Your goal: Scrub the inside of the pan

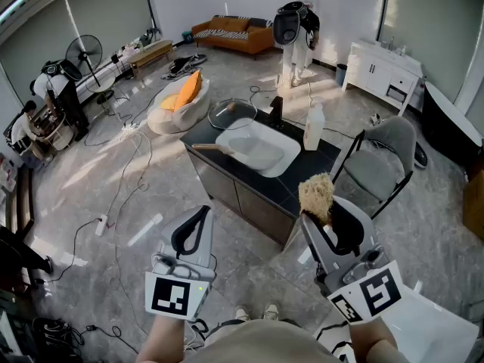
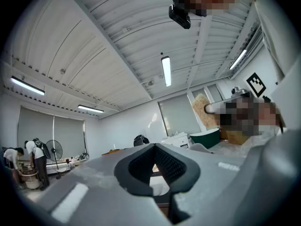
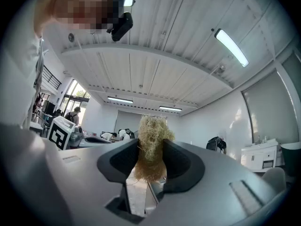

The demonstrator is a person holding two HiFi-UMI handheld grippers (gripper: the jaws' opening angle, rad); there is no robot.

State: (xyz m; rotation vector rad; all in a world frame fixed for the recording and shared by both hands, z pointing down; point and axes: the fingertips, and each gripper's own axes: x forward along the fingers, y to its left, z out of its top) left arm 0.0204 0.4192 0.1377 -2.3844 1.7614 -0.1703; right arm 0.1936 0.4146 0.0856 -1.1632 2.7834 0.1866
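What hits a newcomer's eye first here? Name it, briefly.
The shaggy straw-coloured scrubber pinched in the right tool, low right in the head view, stands out first. Beyond it, a dark counter in mid-room carries a white basin and a white bottle. The left tool is shut and empty.

bright, even daylight comes through the curtained windows [image 1: 98, 13] at the upper left of the head view, leaving pale glare patches on the grey floor [image 1: 76, 174]. ceiling strip lights [image 2: 166, 70] glow white in both gripper views (strong fisheye bending, black vignetted corners), and the nearest grey surfaces look soft.
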